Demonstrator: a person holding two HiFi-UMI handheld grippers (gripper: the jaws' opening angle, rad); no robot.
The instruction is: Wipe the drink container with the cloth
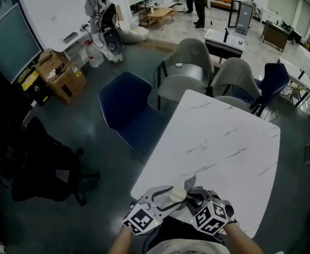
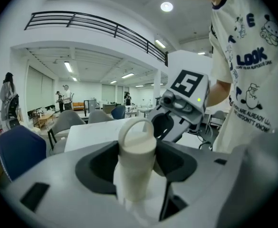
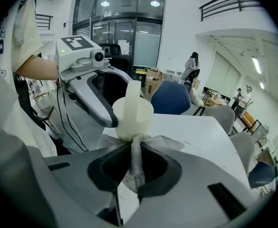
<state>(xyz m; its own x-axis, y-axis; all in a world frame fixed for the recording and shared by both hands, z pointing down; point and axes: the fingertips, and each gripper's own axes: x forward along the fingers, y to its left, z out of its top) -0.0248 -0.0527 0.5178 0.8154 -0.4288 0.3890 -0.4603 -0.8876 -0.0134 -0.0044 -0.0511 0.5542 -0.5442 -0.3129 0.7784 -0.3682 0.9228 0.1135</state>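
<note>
The drink container (image 1: 177,194) is a cream bottle with a loop handle on its lid. It is held upright over the near edge of the white marble table (image 1: 218,142). My left gripper (image 2: 136,163) is shut on the container's (image 2: 135,156) body, jaws wide around it. My right gripper (image 3: 134,167) is shut on a grey mesh cloth (image 3: 135,160), and the bunched cloth touches the container (image 3: 131,115) at its near side. In the head view both grippers meet at the bottom, left (image 1: 162,199) and right (image 1: 196,197), with the cloth (image 1: 189,183) sticking up between them.
A dark blue chair (image 1: 128,110) stands at the table's left, and grey chairs (image 1: 189,62) at its far end. A black office chair (image 1: 43,165) is on the floor to the left, with cardboard boxes (image 1: 62,73) beyond. People stand far back.
</note>
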